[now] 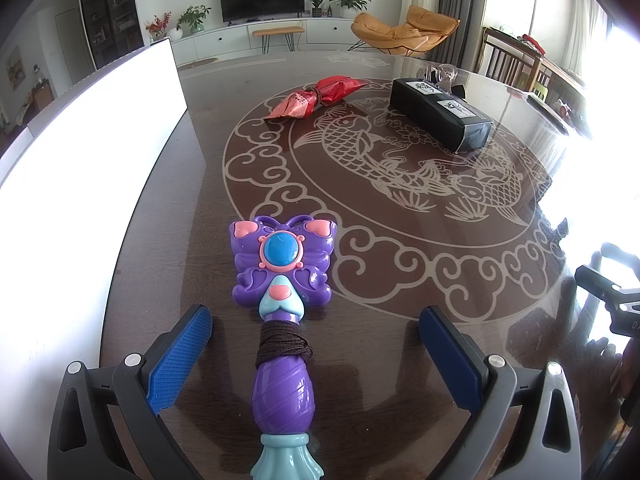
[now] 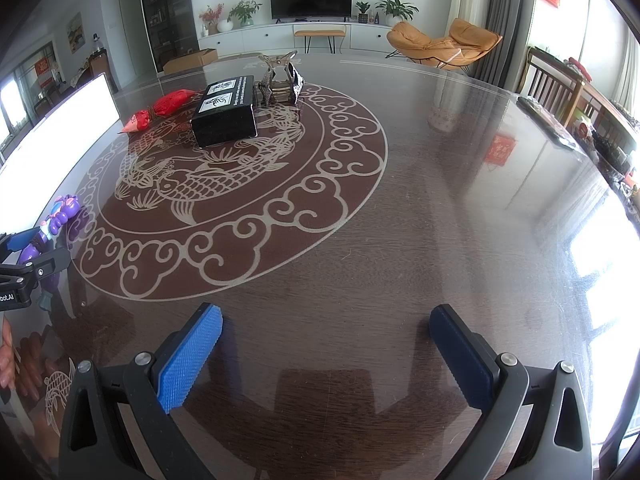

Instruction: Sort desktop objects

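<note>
A purple butterfly toy wand [image 1: 282, 280] lies flat on the dark table, its handle wrapped with dark cord and pointing toward me. My left gripper [image 1: 316, 320] stands open with one blue pad on each side of the handle, neither touching it. Farther back lie a red wrapped packet [image 1: 316, 96] and a black box [image 1: 440, 114]. In the right wrist view my right gripper [image 2: 326, 320] is open over bare table with nothing between its pads. That view also shows the wand [image 2: 60, 216] at the far left, the packet [image 2: 164, 110] and the box [image 2: 226, 110].
A bright white panel [image 1: 80, 168] stands along the table's left side. A small metallic ornament [image 2: 280, 78] sits behind the black box. The table [image 2: 440, 220] has a carved fish medallion. The right gripper's body [image 1: 612, 292] shows at the left view's right edge. A hand [image 2: 6, 356] holds the left gripper.
</note>
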`<state>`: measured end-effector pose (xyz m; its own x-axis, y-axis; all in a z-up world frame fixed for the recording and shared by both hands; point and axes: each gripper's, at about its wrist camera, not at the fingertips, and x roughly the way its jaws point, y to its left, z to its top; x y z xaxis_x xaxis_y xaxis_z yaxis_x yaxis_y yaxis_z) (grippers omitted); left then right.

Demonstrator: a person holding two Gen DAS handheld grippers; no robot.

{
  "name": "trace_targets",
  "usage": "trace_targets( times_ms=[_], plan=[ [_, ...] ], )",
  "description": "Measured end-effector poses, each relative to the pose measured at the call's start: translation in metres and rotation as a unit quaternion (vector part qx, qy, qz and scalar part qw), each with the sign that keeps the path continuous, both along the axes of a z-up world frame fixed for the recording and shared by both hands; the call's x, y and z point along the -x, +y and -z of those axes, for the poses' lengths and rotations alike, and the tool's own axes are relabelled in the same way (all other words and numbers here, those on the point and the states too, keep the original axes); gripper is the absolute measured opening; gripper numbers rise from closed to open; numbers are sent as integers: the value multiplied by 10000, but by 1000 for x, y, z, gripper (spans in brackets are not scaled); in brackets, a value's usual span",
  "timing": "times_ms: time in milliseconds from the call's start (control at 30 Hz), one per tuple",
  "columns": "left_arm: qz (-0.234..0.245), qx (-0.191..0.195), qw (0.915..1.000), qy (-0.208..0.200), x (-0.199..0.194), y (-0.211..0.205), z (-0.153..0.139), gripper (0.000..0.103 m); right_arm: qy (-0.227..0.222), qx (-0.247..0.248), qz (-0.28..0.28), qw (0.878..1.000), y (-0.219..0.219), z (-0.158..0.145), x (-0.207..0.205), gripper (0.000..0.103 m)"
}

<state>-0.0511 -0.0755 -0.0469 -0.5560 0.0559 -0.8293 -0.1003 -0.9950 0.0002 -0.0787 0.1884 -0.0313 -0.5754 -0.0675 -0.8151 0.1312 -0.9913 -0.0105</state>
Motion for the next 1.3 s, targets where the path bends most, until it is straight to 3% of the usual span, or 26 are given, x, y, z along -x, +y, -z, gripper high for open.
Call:
trace_targets(
  times_ms=[233, 300, 400, 533, 700, 733, 767, 833, 900, 1100, 1300],
  plan=[
    [2, -12, 10000, 3, -1, 0, -1, 103, -192, 134, -253, 9994, -4, -2, 13, 103],
    [2, -10, 10000, 4, -1, 0, -1, 103, -96, 245, -488, 9985, -17, -13, 29, 103],
    [2, -11, 10000, 4, 0, 0, -1, 103, 184, -62, -985, 9950, -53, -34, 64, 103],
    [3, -17, 10000, 5, -1, 0, -1, 103, -77, -400, -1135, 9927, -98, -37, 128, 103],
    [5, -16, 10000, 6, -1, 0, -1, 103, -725, -651, -926, 9909, -127, -13, 179, 103],
    [3, -16, 10000, 6, -1, 0, -1, 103, -803, -630, -866, 9910, -128, -9, 183, 101],
    [4, -15, 10000, 6, -1, 0, -1, 103, -825, -523, -825, 9918, -128, -8, 184, 92],
    [2, -17, 10000, 6, -1, 0, 0, 103, -868, -194, -752, 9932, -125, -5, 183, 73],
    [1, -18, 10000, 7, -1, 0, 0, 103, -803, -83, -712, 9942, -121, -6, 179, 62],
    [2, -18, 10000, 6, -1, 0, 0, 103, -801, 144, -872, 9929, -103, -8, 137, 60],
    [13, -28, 10000, 2, -1, 1, 0, 103, -721, 201, -1225, 9896, -72, -9, 35, 61]
  ],
)
